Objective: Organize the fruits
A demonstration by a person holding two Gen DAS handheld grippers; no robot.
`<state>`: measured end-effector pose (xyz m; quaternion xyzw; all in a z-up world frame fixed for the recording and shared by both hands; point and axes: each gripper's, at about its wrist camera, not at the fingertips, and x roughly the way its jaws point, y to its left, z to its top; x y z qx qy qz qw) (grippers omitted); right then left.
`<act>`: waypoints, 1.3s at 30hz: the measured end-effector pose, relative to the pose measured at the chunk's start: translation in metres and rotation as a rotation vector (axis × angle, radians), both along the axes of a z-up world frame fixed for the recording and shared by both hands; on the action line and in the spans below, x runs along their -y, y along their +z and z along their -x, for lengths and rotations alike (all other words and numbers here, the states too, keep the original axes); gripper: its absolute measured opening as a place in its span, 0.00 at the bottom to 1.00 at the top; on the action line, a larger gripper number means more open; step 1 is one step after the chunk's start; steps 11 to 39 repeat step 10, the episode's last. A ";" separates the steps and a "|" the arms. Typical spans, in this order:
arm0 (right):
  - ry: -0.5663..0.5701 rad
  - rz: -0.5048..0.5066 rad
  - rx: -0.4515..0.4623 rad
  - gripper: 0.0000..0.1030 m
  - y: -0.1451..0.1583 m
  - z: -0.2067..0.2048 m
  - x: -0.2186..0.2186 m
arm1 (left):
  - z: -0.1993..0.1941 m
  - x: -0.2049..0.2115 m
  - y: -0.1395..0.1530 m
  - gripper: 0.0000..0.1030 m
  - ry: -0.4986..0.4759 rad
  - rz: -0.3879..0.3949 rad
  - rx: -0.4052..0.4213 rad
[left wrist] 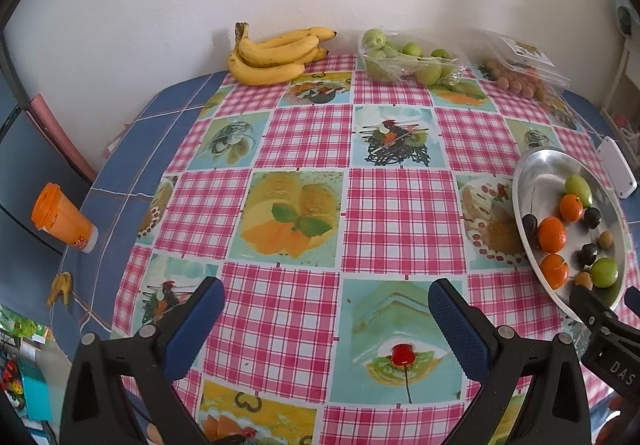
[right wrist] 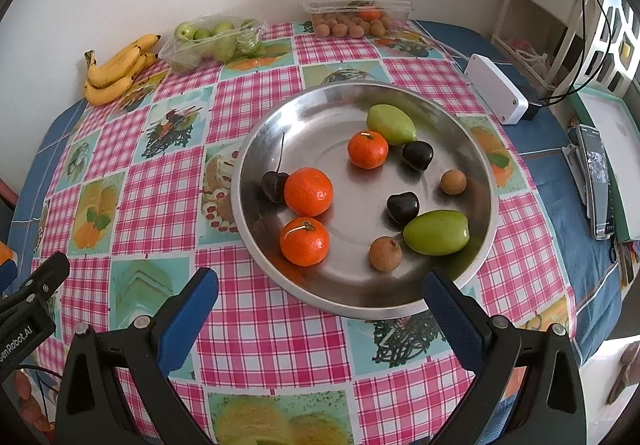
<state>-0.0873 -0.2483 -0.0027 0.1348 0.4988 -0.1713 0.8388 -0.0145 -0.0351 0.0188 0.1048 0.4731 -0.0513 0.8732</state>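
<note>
A steel plate [right wrist: 320,113] on the checked tablecloth holds three tangerines [right wrist: 308,191], two green fruits [right wrist: 437,232], dark cherries [right wrist: 403,207] and two brown longans [right wrist: 385,253]. My right gripper [right wrist: 320,309] stands open over the cloth just before the plate's near rim, nothing between its fingers. My left gripper [left wrist: 326,315] is open too, above the cloth's middle, left of the plate [left wrist: 536,173]. A bunch of bananas [left wrist: 276,55], a clear tray of green fruits [left wrist: 404,59] and a clear box of longans [left wrist: 520,77] line the far edge by the wall.
An orange cup [left wrist: 62,219] lies on its side at the table's left edge, with a banana peel [left wrist: 60,287] beside it. A white box [right wrist: 496,89] with a cable, and a phone [right wrist: 596,181], lie right of the plate. A white shelf [right wrist: 536,5] stands at the far right.
</note>
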 end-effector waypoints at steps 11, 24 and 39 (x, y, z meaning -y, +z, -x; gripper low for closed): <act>-0.001 0.000 0.001 0.99 0.000 0.000 -0.001 | 0.002 0.000 0.005 1.00 0.005 0.006 0.029; -0.001 0.000 0.001 0.99 0.000 0.000 -0.001 | 0.002 0.000 0.005 1.00 0.005 0.006 0.029; -0.001 0.000 0.001 0.99 0.000 0.000 -0.001 | 0.002 0.000 0.005 1.00 0.005 0.006 0.029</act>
